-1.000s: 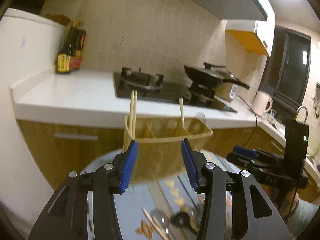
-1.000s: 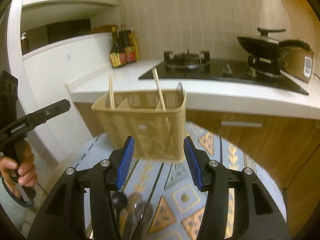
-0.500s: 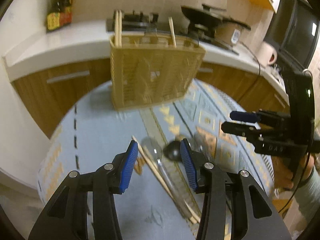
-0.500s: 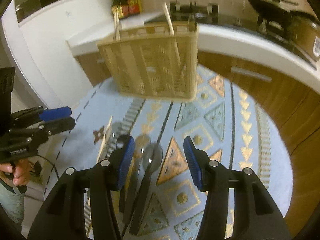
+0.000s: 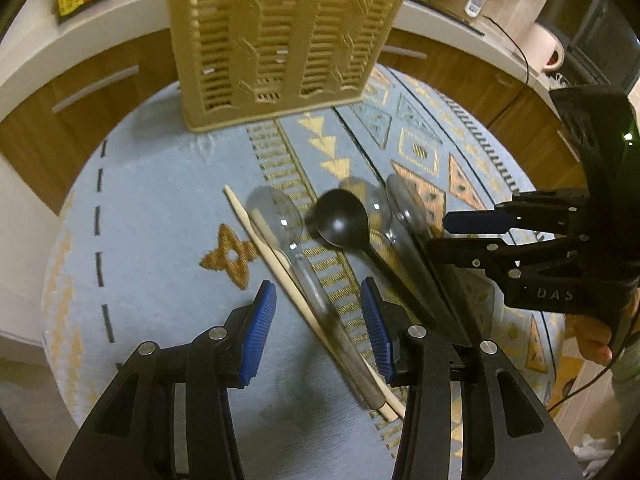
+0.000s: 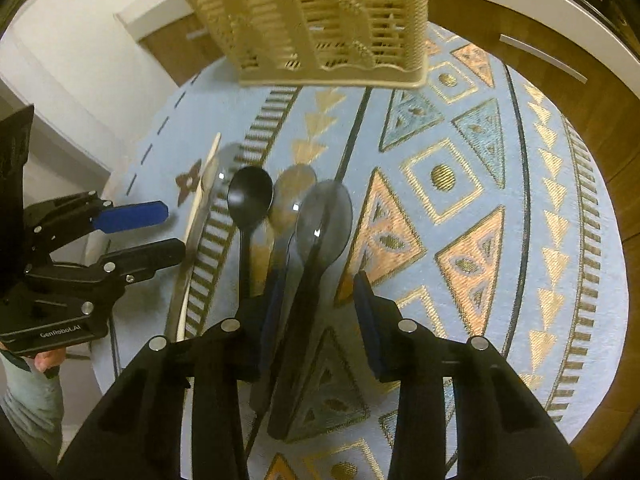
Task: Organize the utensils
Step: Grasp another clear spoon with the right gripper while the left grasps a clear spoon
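Several utensils lie side by side on a round blue patterned table: a pale chopstick point(image 5: 280, 264), a clear spoon point(image 5: 276, 216), a black spoon point(image 5: 340, 220) point(image 6: 250, 194), a tan spoon point(image 6: 294, 192) and a grey translucent spoon point(image 6: 324, 216). A beige slotted utensil basket point(image 5: 280, 36) point(image 6: 320, 20) stands at the far side. My left gripper point(image 5: 318, 320) is open, low over the chopstick and clear spoon handle. My right gripper point(image 6: 316, 308) is open, straddling the grey spoon's handle.
The table's cloth point(image 6: 480, 184) shows blue with gold triangles to the right of the utensils. Wooden cabinets and a white counter point(image 5: 100, 20) lie behind the basket. Each gripper shows in the other's view, the right point(image 5: 540, 248), the left point(image 6: 100, 240).
Both grippers have tilted down and dropped from basket height toward the utensils on the table. The jaws have stayed open. The utensils have not moved.
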{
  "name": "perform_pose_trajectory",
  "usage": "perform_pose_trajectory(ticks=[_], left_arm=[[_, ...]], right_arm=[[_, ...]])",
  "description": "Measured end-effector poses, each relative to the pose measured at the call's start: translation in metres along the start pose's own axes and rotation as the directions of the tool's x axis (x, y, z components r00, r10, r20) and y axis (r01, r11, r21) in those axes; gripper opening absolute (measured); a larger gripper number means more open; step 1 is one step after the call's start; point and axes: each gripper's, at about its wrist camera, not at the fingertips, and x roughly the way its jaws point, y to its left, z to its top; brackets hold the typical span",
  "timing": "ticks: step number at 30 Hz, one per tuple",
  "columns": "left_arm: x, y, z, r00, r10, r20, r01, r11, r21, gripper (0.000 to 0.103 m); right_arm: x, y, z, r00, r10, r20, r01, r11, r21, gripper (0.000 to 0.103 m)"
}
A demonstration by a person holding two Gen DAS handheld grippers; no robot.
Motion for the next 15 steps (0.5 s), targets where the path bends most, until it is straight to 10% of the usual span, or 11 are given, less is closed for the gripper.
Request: perform_pose_trajectory(ticks=[7,15], left_arm=[[0.012,-0.008,0.005,0.998,0.058,-0.03,-0.057,0.998,0.022,0.039],[0.016,-0.002,0.007,0.997,0.064,-0.038,-0.065,0.998,-0.008,0.005]], right_arm=[[0.008,0.011,0.005,0.999,-0.05,-0.023,0.049,0.998,-0.028,0.025],[0.019,0.026,0.01,0.994,-0.108,-0.019,0.107,0.991,-0.084,0.013]])
